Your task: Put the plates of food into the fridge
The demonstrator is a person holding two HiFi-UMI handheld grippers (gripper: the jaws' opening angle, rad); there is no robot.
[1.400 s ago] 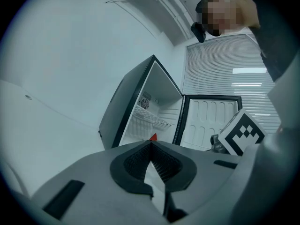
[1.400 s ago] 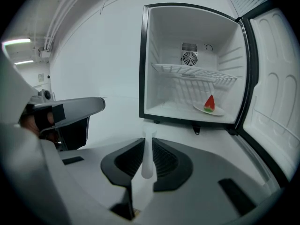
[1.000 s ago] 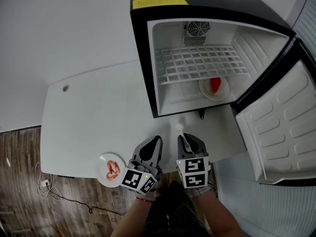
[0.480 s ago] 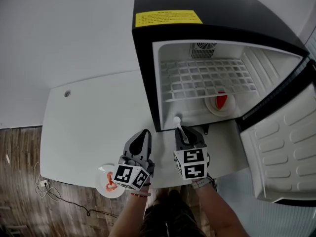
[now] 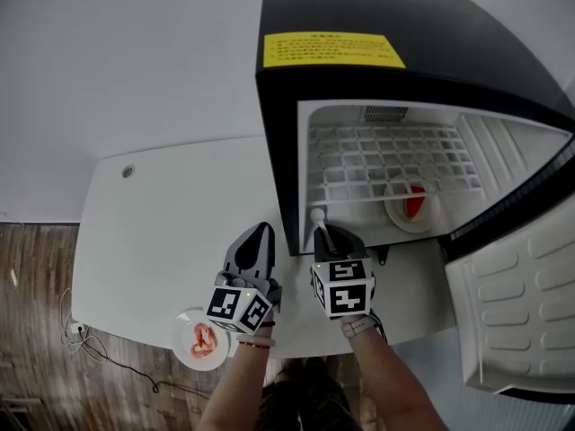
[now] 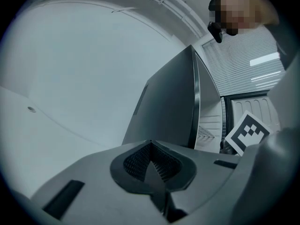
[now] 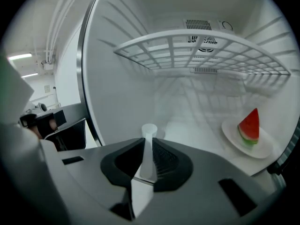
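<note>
Resting at the near-left edge of the white surface (image 5: 153, 232) is a small white plate (image 5: 181, 332) carrying a pink piece of food (image 5: 203, 338). The marker cube of the left gripper (image 5: 260, 232) partly overlaps this plate in the head view. A small round fitting (image 5: 128, 171) sits in the surface farther back on the left.

The left gripper hovers over the surface just left of the fridge (image 5: 377, 106), pointing away from the person. Its jaws are clenched together with nothing between them, and it is apart from the plate.

Just beside it, the right gripper (image 5: 321, 232) is grasping a slim white object (image 7: 148, 149) with a small rounded tip. The object stands upright between the jaws, and I cannot tell what it is. This gripper points at the lower left corner of the open fridge, with the rounded tip at the threshold.

The fridge is black outside and white inside, and a yellow label (image 5: 332, 49) lies on its top. A white wire shelf (image 7: 201, 50) spans the inside. Below the shelf, on the fridge floor toward the right, stands a second plate (image 7: 234, 137) holding a wedge of watermelon (image 7: 250, 124), well apart from the right gripper. The fridge door (image 5: 521, 303) hangs wide open at the far right, its white moulded lining facing up.
</note>
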